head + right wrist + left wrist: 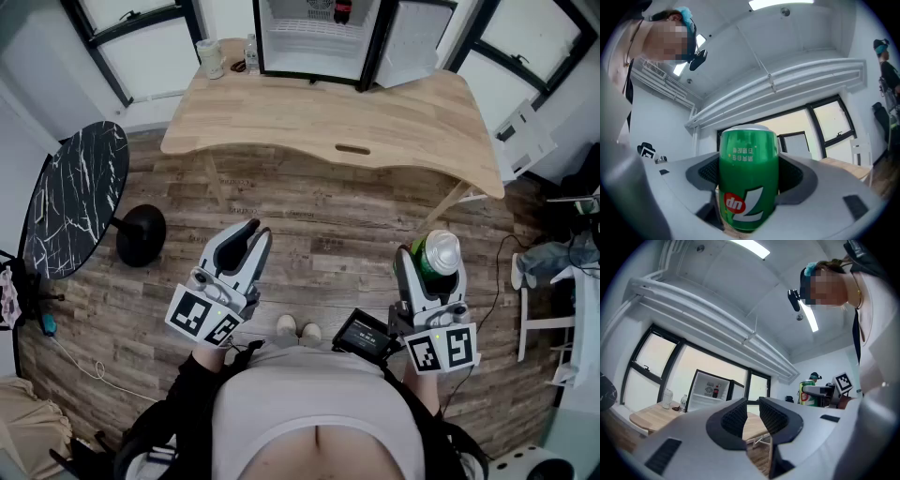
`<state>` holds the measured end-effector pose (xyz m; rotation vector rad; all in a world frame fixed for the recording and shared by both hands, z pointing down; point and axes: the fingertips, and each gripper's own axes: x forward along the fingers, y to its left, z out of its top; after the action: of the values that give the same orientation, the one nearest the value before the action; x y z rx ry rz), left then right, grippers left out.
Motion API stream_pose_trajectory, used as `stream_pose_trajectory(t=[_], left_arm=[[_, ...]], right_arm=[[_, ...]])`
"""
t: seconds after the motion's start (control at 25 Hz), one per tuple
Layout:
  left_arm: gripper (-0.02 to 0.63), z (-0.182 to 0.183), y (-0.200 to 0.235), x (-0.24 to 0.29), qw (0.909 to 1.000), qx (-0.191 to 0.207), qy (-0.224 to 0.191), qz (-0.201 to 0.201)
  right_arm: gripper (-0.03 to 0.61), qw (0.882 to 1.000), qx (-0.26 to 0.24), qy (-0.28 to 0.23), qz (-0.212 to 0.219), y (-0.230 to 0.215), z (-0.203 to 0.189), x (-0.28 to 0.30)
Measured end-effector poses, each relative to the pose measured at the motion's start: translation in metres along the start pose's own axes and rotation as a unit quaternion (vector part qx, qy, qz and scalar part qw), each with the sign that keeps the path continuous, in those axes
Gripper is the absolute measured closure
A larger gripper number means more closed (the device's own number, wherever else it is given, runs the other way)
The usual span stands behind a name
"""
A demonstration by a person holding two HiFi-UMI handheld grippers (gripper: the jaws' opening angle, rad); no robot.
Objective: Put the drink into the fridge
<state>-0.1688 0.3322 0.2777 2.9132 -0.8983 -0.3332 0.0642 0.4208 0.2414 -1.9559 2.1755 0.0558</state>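
Green can [748, 178], clamped in the right gripper [431, 272], wants carrying steady to the open fridge [291, 28] ahead.

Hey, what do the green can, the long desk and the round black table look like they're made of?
Green soda can: likely aluminium, glossy printed wall, bare silvery end.
Desk: light wood or wood-look laminate, matte, visible grain.
Round table: black marble or marble-look top, white veins, slight sheen.
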Motion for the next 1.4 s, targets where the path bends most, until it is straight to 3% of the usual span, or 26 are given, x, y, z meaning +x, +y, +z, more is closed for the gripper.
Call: stream_pose_trajectory(t=[1.16, 1.4], left_arm=[[0.532, -0.003, 0.039, -0.005, 0.9999, -0.001, 0.008, -0.014], [0.532, -0.007, 0.050, -0.002, 0.9996, -0.002, 0.016, -0.025]], right_arm=[[0.232, 0.999, 0.037, -0.007, -0.008, 0.017, -0.018, 0.030], [0.232, 1.000, 0.000, 0.004, -0.017, 0.025, -0.025, 0.036]])
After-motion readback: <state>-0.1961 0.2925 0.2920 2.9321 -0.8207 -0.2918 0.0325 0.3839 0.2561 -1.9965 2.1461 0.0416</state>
